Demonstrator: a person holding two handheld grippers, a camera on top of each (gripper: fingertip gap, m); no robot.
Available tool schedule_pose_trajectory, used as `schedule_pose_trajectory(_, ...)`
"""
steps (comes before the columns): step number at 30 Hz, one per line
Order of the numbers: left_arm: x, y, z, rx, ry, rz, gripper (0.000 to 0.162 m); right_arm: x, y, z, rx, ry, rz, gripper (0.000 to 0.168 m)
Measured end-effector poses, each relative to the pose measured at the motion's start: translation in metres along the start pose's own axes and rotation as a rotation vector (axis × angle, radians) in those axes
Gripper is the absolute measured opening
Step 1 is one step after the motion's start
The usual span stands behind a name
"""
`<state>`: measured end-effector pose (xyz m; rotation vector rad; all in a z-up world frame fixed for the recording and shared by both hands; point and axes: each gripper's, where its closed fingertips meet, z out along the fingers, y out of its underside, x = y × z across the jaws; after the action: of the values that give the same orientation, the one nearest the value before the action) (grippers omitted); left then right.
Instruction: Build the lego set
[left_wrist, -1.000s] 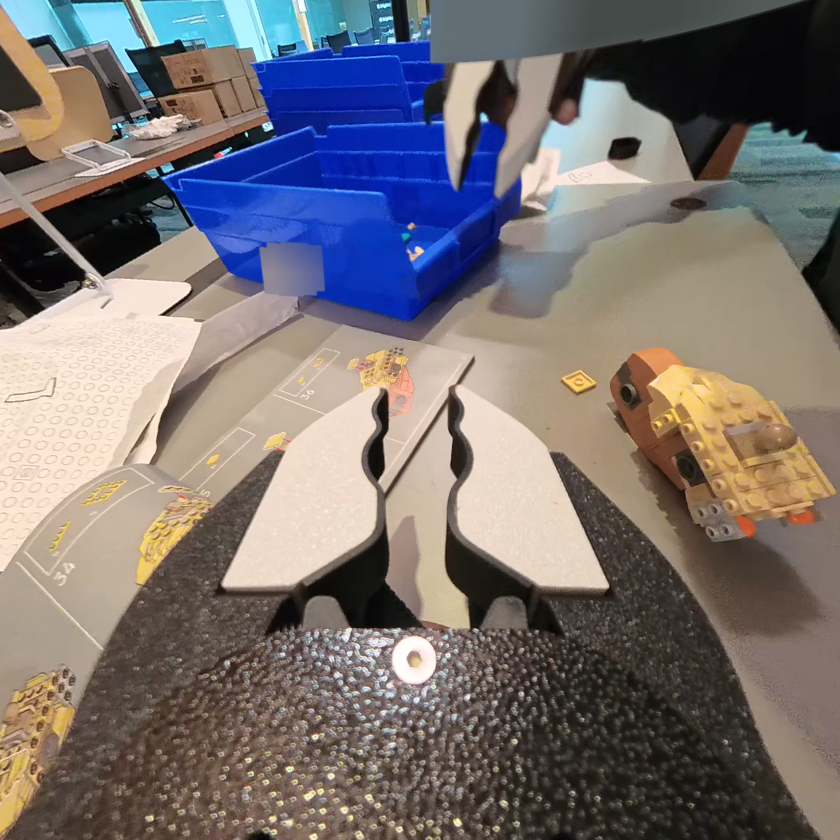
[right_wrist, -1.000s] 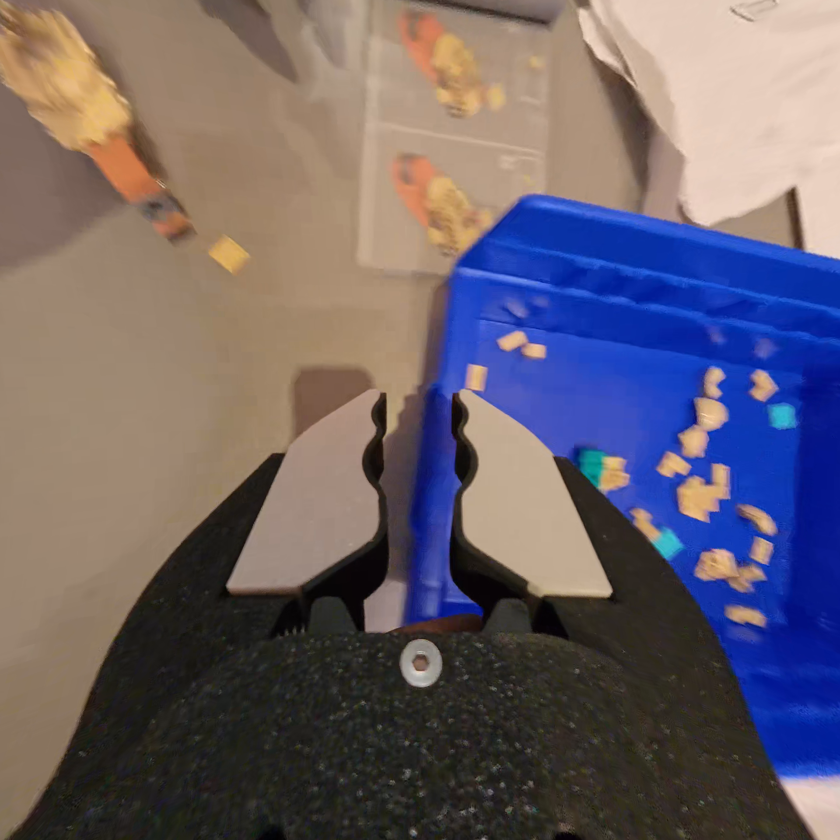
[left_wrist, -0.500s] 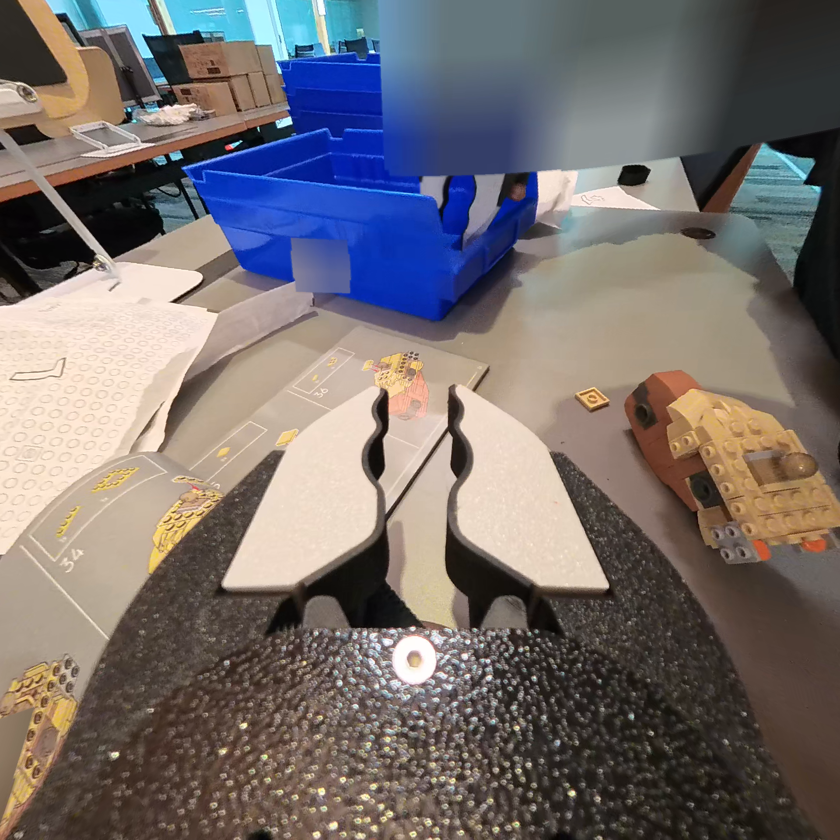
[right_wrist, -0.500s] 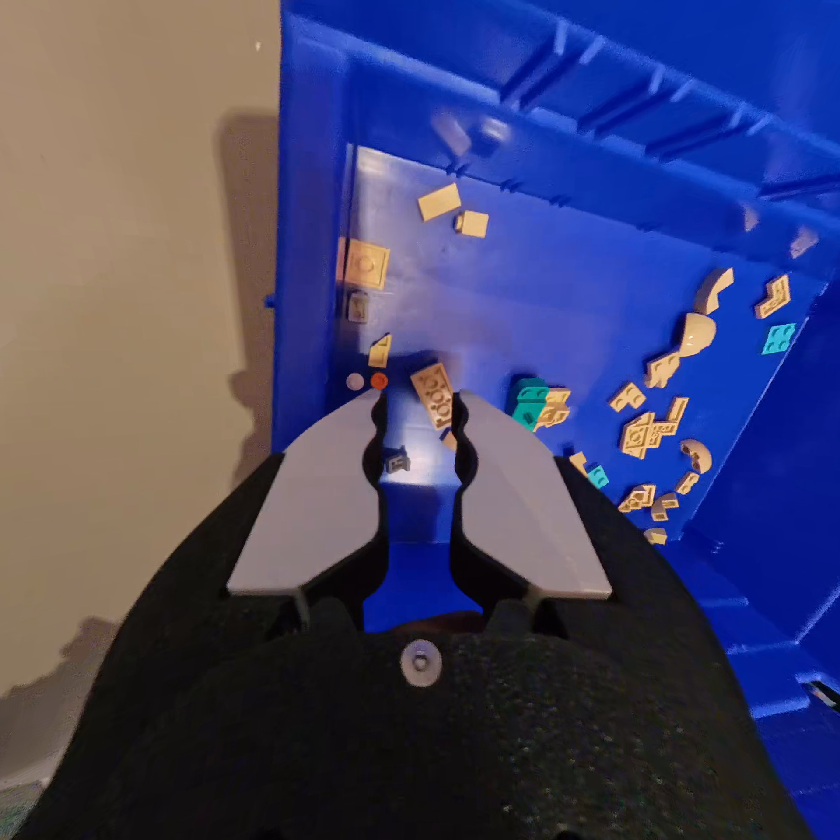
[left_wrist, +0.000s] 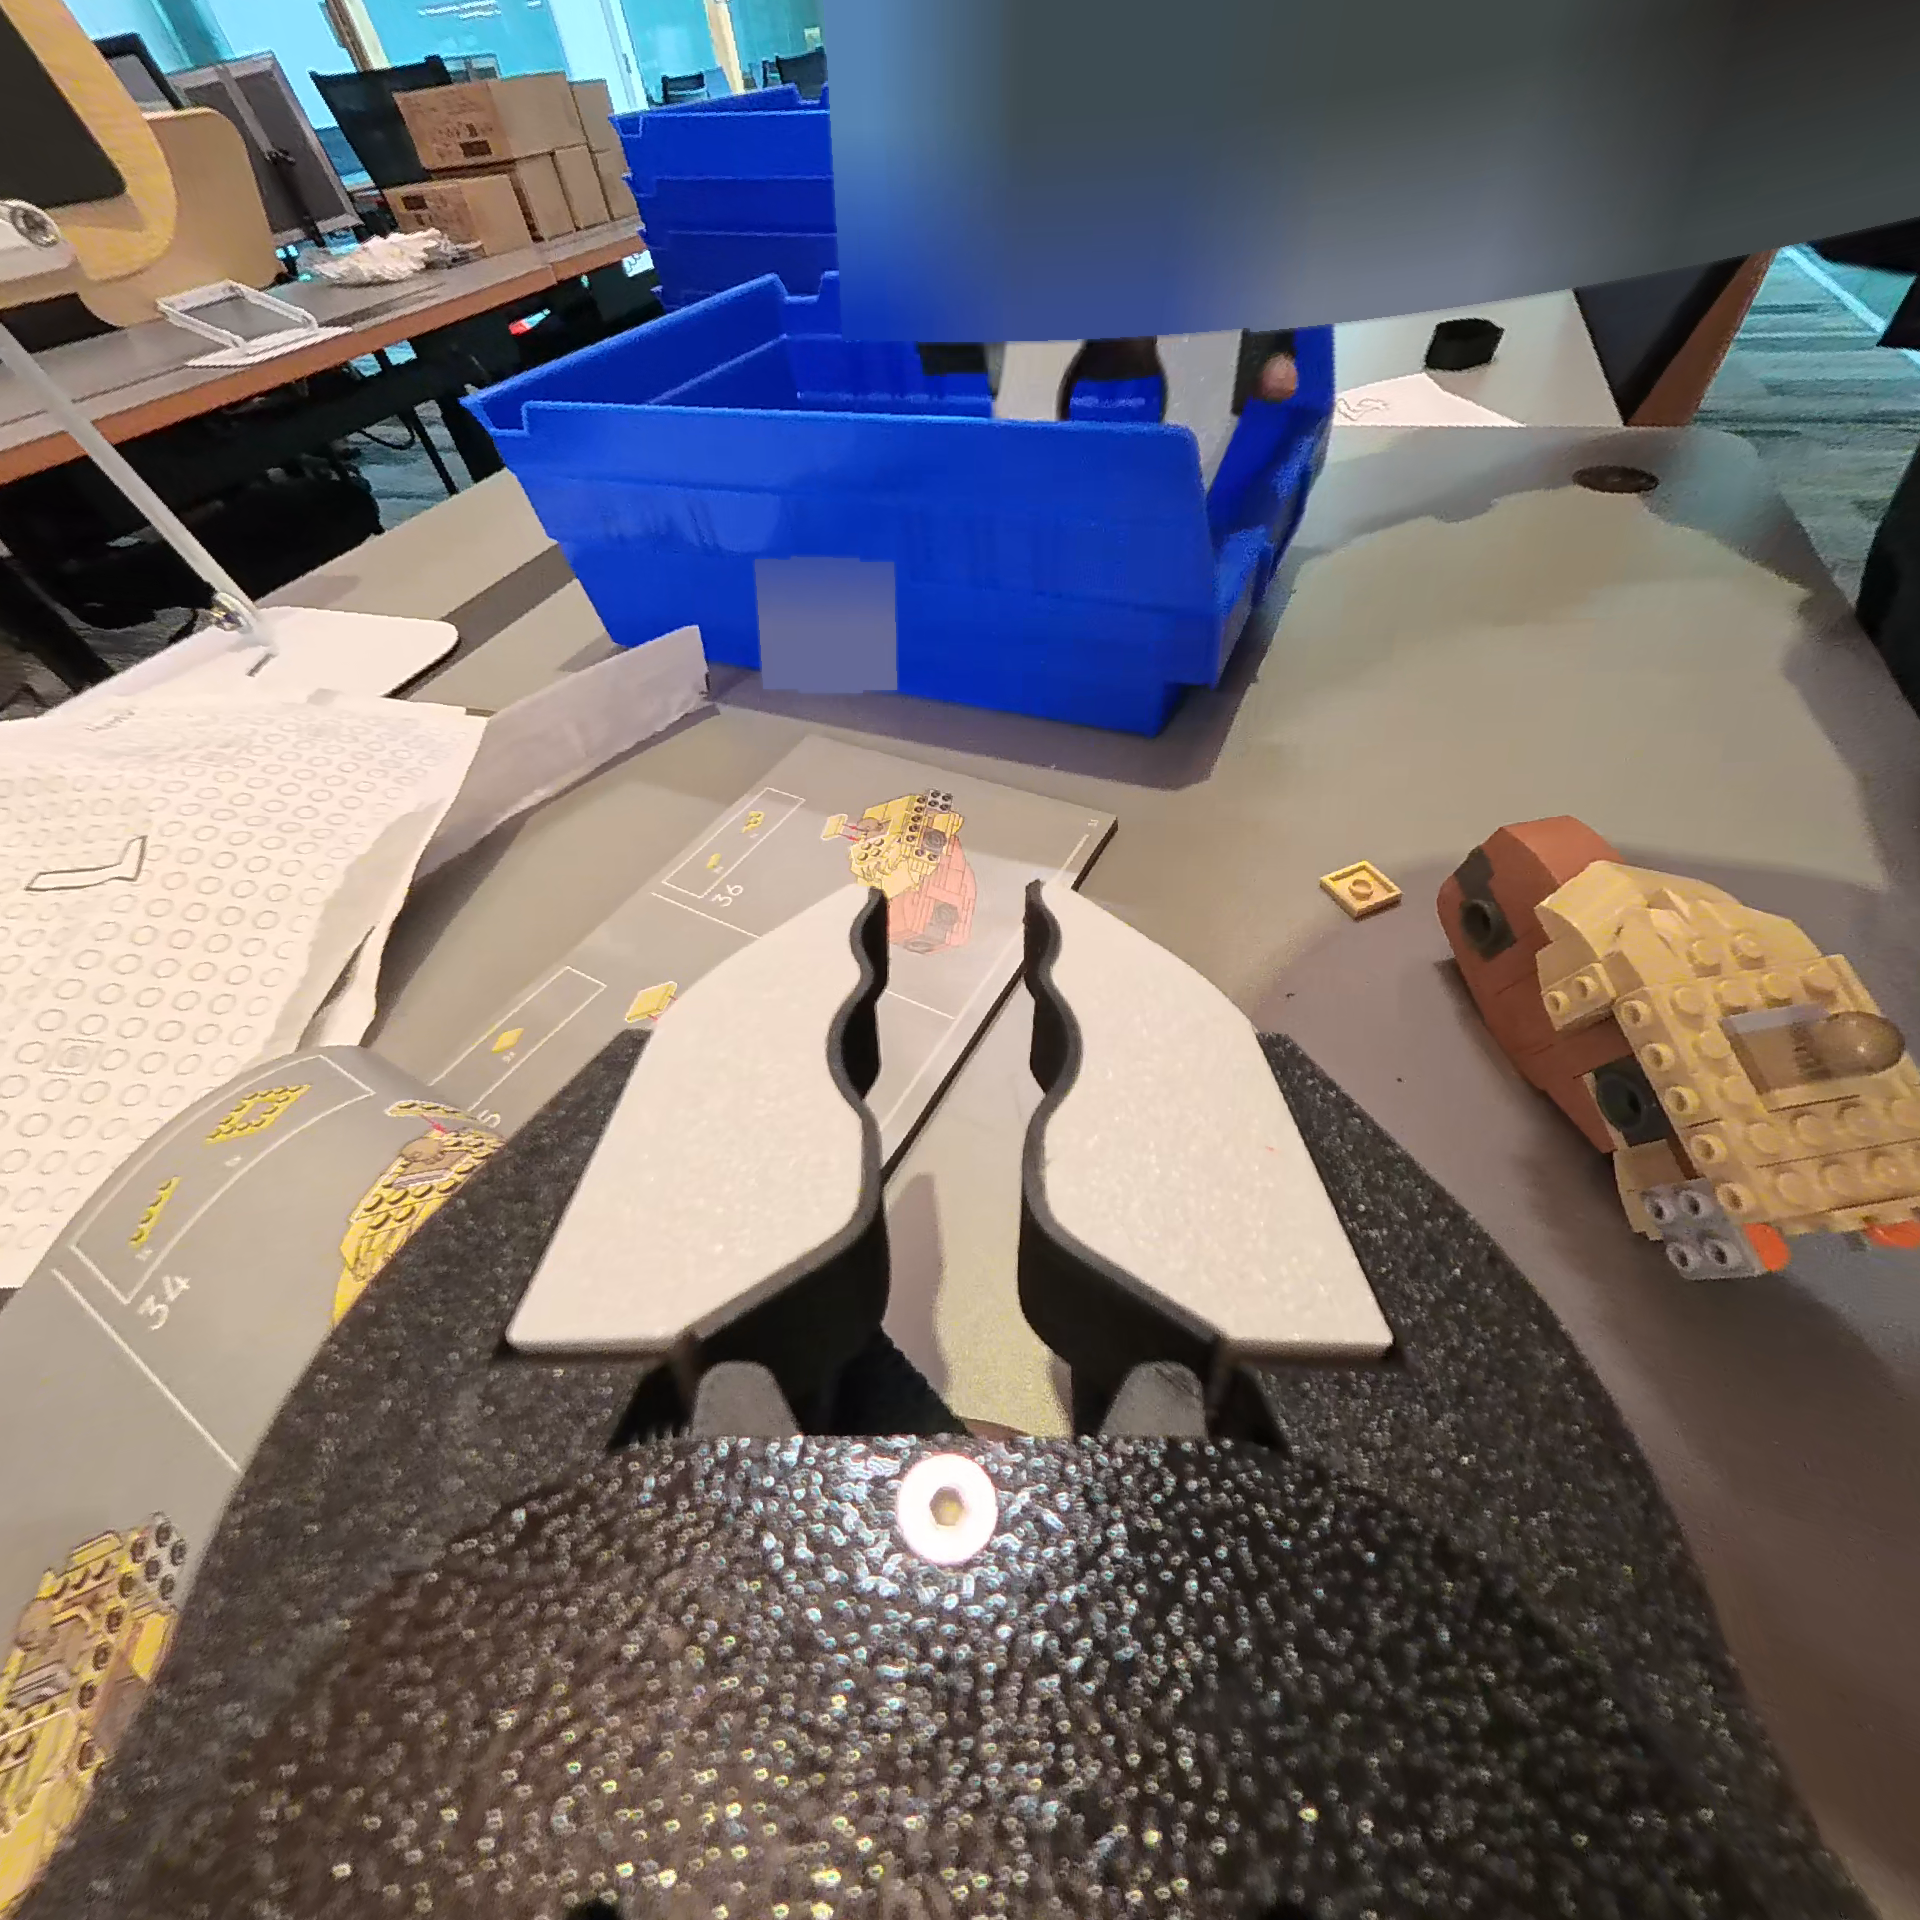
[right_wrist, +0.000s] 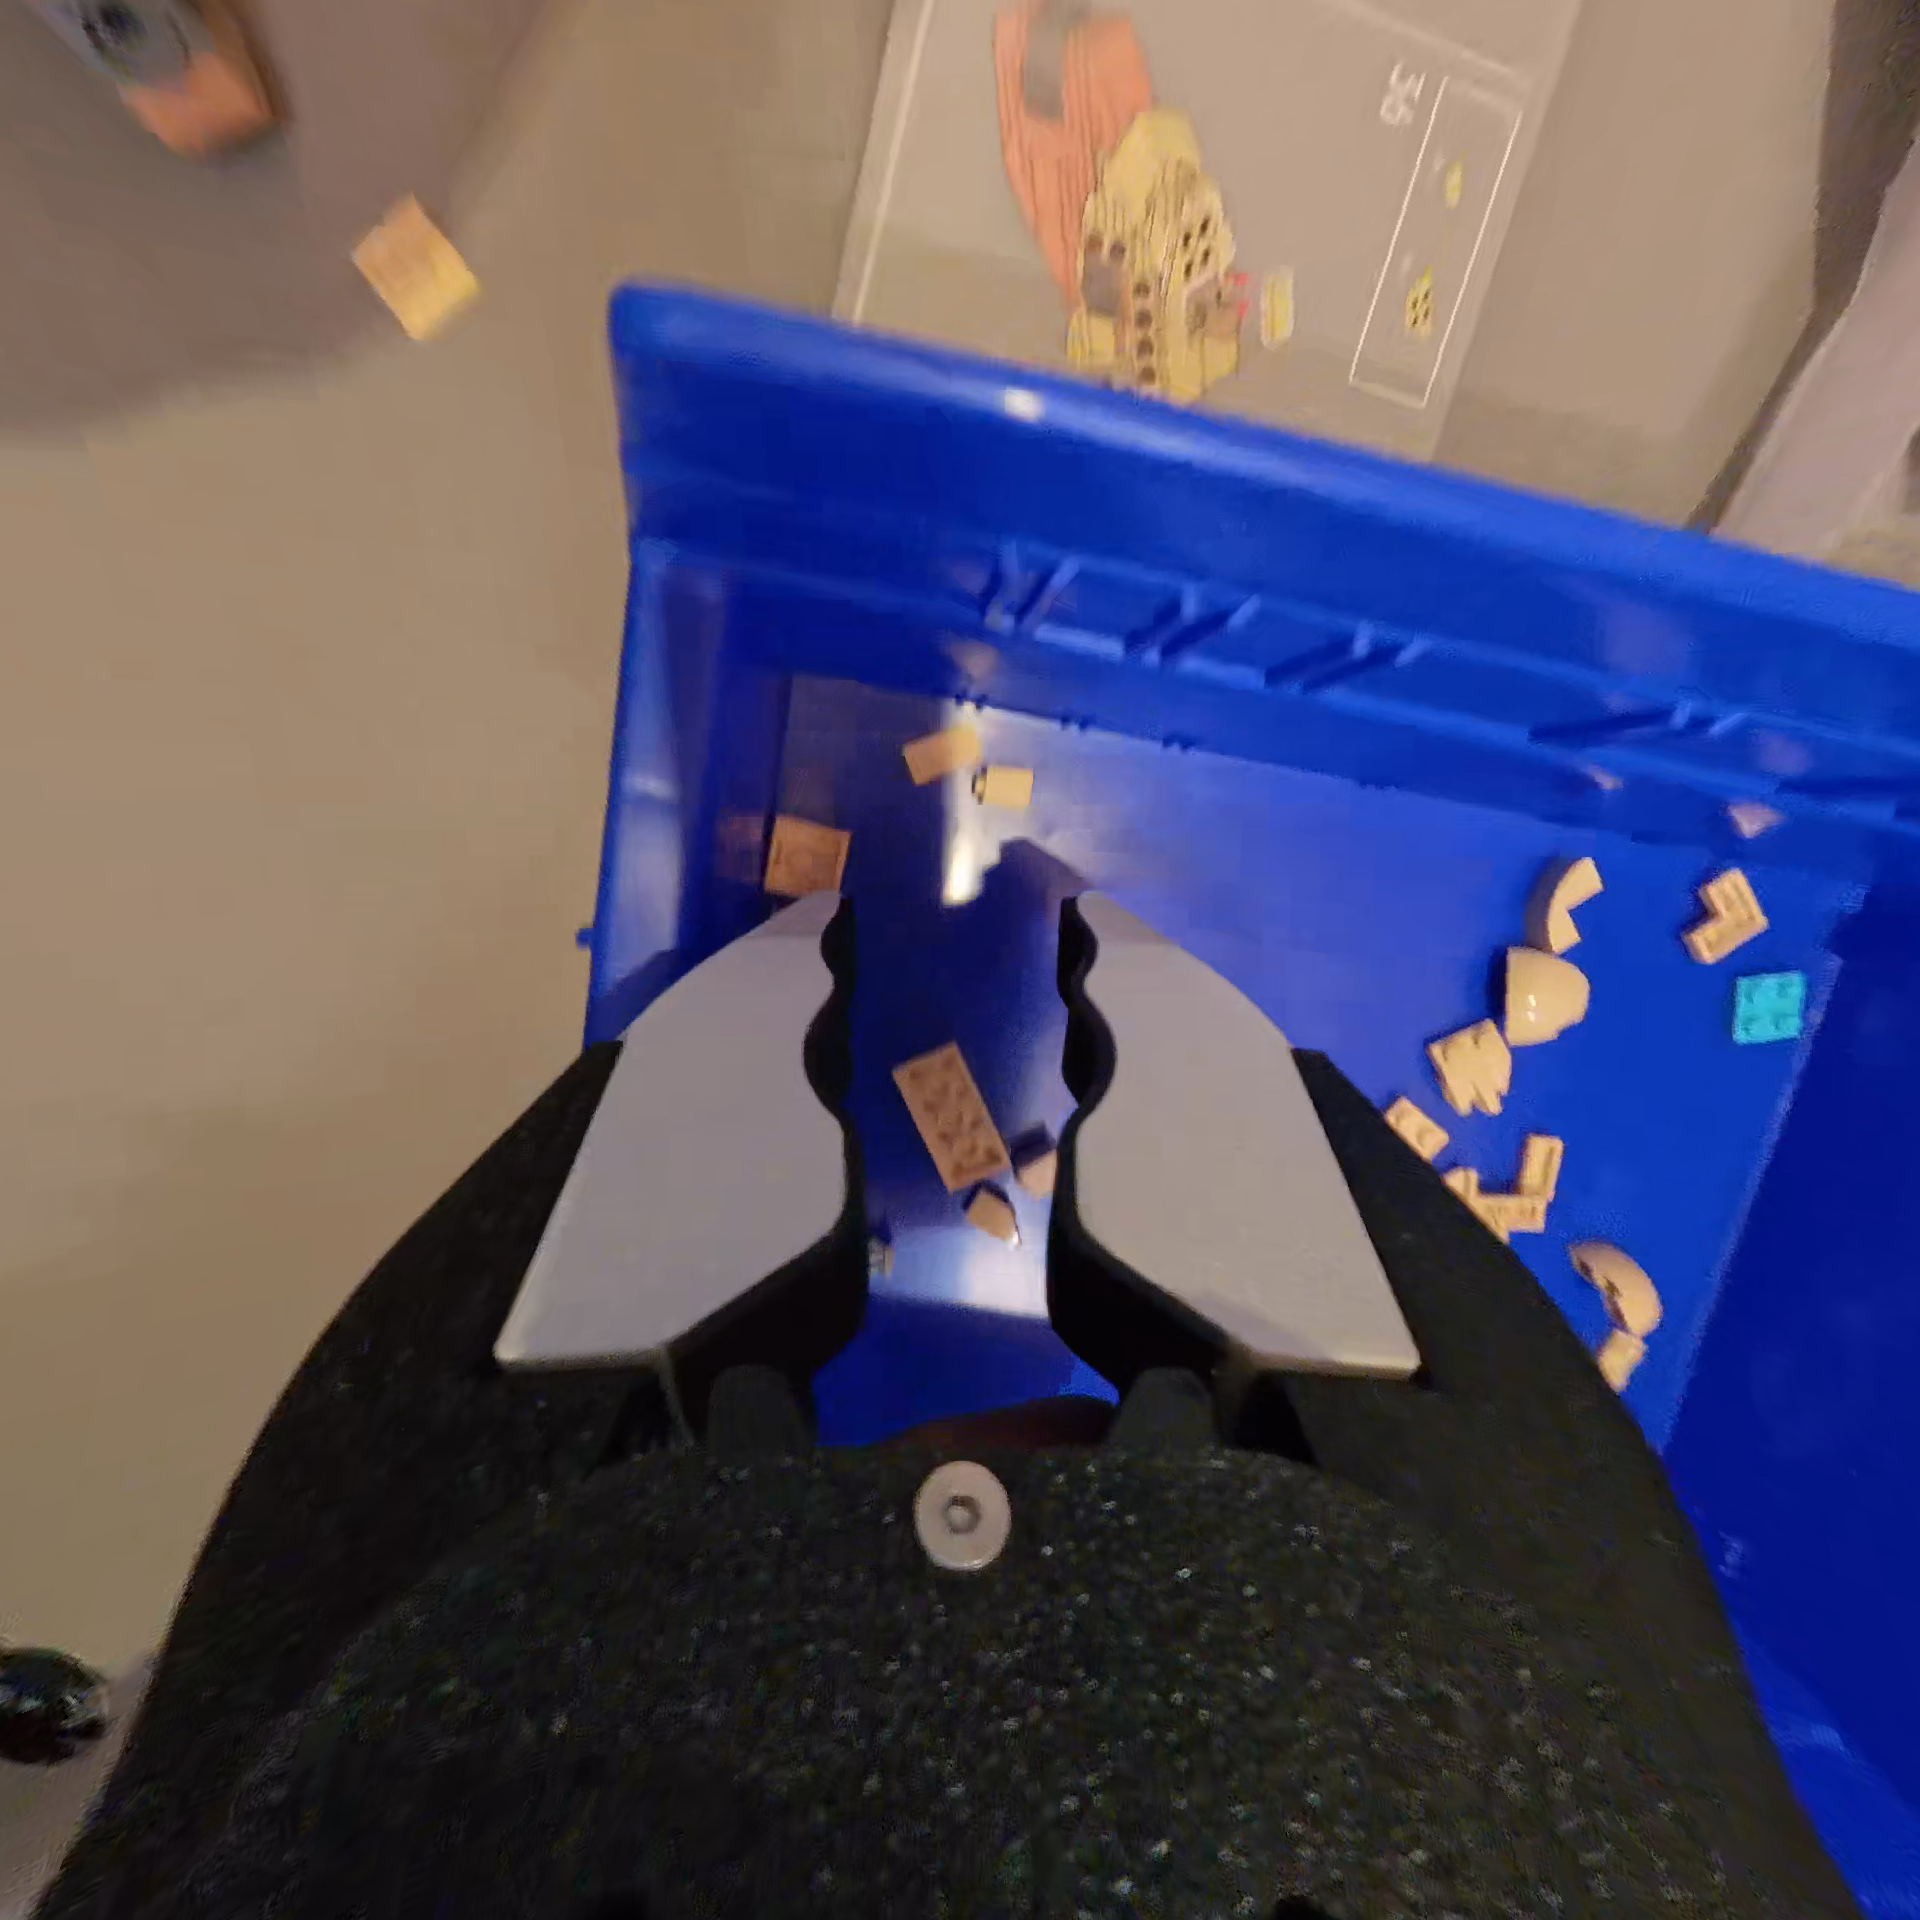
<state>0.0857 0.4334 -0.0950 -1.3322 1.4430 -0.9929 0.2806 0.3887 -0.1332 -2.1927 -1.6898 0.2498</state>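
A partly built tan and brown lego model (left_wrist: 1683, 1060) lies on the grey table at the right, with a loose tan tile (left_wrist: 1359, 889) beside it. My left gripper (left_wrist: 951, 904) is open and empty, low over the instruction booklet (left_wrist: 727, 935). My right gripper (right_wrist: 951, 914) is open and empty, reaching down inside the blue bin (right_wrist: 1195, 540). A tan 2x4 plate (right_wrist: 948, 1114) lies on the bin floor between its fingers, with small tan bits beside it. Several tan and teal pieces (right_wrist: 1496, 1070) lie at the bin's right. The right gripper (left_wrist: 1122, 379) also shows in the left wrist view, inside the bin (left_wrist: 935, 540).
White studded paper sheets (left_wrist: 177, 914) lie at the left of the table. More blue bins (left_wrist: 727, 197) are stacked behind the near one. Cardboard boxes (left_wrist: 488, 156) and desks stand in the far background. The loose tile (right_wrist: 414, 265) and the booklet (right_wrist: 1195, 187) lie beyond the bin. There is about 20 centimeters between the tips of the two grippers. The loose tan tile (left_wrist: 1359, 889) is about 12 centimeters from my left fingertips. It is also in sight in the right wrist view (right_wrist: 409, 241).
My right gripper has dropped from above the bin's edge down into the bin and its jaws have widened. My left gripper has stayed nearly still over the booklet.
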Motion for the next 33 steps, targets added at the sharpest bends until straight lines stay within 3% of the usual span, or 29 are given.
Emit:
schedule_pose_trajectory(4,0.001,-0.001,-0.001,0.005,-0.003,0.011,0.024,-0.001,-0.002,0.016,-0.024,-0.057,0.04,0.039)
schedule_pose_trajectory(16,0.0,-0.001,-0.001,0.006,-0.002,0.007,0.024,0.028,0.024,0.021,-0.203,0.157,-0.029,0.048)
schedule_pose_trajectory(22,0.0,0.0,0.0,0.002,-0.001,0.006,0.024,0.005,0.0,0.017,-0.021,-0.022,0.085,0.046)
schedule_pose_trajectory(26,0.0,-0.001,-0.001,0.004,-0.003,0.009,0.024,-0.001,0.009,0.03,-0.106,-0.027,0.026,0.047)
schedule_pose_trajectory(33,0.0,-0.001,-0.001,0.01,-0.004,0.008,0.024,0.025,0.02,0.023,-0.183,0.121,-0.011,0.049)
